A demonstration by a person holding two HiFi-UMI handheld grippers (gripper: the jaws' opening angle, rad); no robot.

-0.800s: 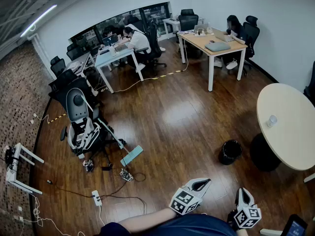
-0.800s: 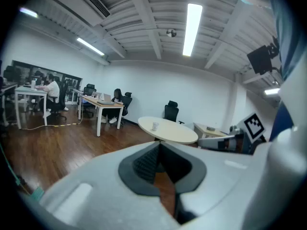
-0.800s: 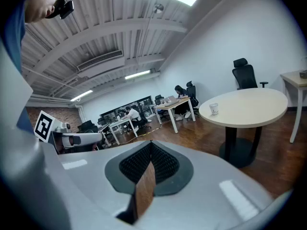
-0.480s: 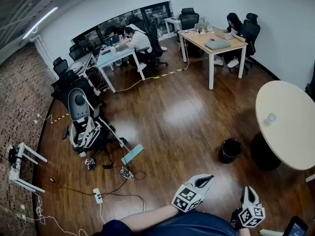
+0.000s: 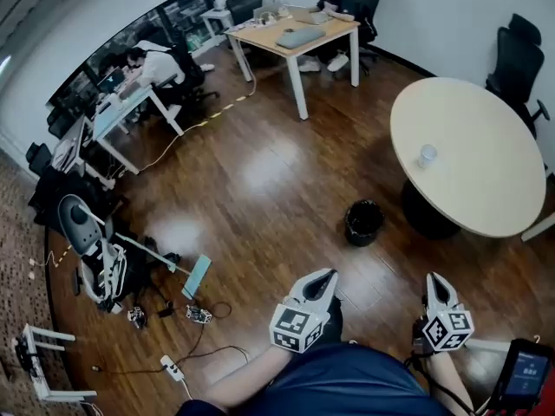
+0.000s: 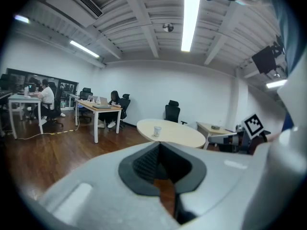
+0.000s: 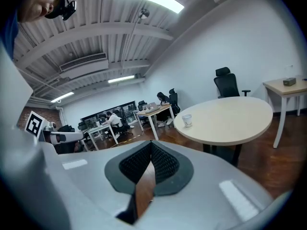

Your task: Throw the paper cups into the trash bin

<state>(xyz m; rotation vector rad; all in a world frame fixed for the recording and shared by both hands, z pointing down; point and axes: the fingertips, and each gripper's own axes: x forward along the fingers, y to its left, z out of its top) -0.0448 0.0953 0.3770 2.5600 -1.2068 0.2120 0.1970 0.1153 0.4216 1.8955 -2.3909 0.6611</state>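
A white paper cup (image 5: 427,155) stands alone on the round beige table (image 5: 486,180) at the right; it also shows in the left gripper view as the cup (image 6: 157,131) and in the right gripper view as the cup (image 7: 186,120). The black trash bin (image 5: 363,223) sits on the wood floor just left of the table's base. My left gripper (image 5: 323,277) and right gripper (image 5: 434,281) are held low near my body, well short of bin and table. Both are shut and hold nothing, left gripper (image 6: 159,145) and right gripper (image 7: 151,144).
A rectangular desk (image 5: 290,37) with seated people and office chairs stands at the back. A second desk (image 5: 121,111) is at the left. A grey machine (image 5: 95,250), cables and a power strip (image 5: 171,368) lie on the floor at the left. A black chair (image 5: 519,63) is behind the round table.
The head view has swung to the right, so the round table, cup and bin now sit nearer the middle. Both grippers stay shut and show a little higher in the frame.
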